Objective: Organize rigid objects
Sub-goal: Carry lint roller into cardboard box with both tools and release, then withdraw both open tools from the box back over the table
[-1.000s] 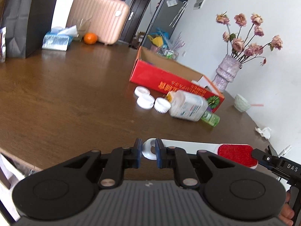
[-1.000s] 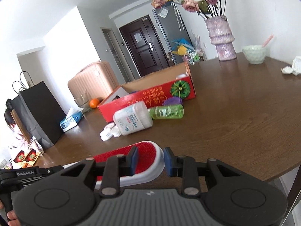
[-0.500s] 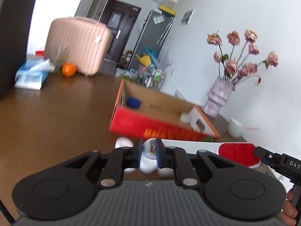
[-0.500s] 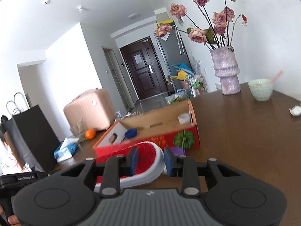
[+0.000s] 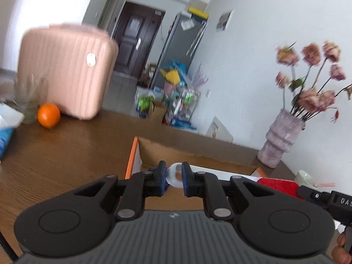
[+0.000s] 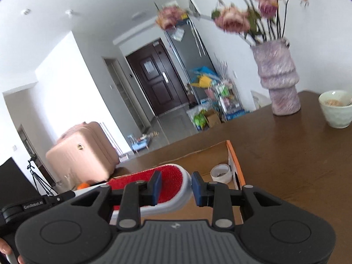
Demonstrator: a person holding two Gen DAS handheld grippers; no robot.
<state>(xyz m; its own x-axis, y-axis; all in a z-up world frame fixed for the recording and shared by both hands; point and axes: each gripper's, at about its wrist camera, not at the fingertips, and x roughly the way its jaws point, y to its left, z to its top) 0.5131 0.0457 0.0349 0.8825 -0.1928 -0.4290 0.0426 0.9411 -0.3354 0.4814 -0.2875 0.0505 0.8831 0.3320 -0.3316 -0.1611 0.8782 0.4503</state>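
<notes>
Both grippers hold one brush (image 6: 169, 184) over the open box (image 5: 176, 151). The left gripper (image 5: 173, 177) has its fingers clamped narrow on the white handle loop; the right gripper (image 6: 176, 186) grips the red bristled head between its fingers.

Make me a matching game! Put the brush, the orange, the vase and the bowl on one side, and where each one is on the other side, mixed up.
Things:
1. brush
2. orange
3. vase
4. bowl

Places:
A. beside the pink suitcase
B. at the table's right edge
C. held in both claws, over the box
D. holding dried flowers

Pairs: 1-C, 2-A, 3-D, 4-B
</notes>
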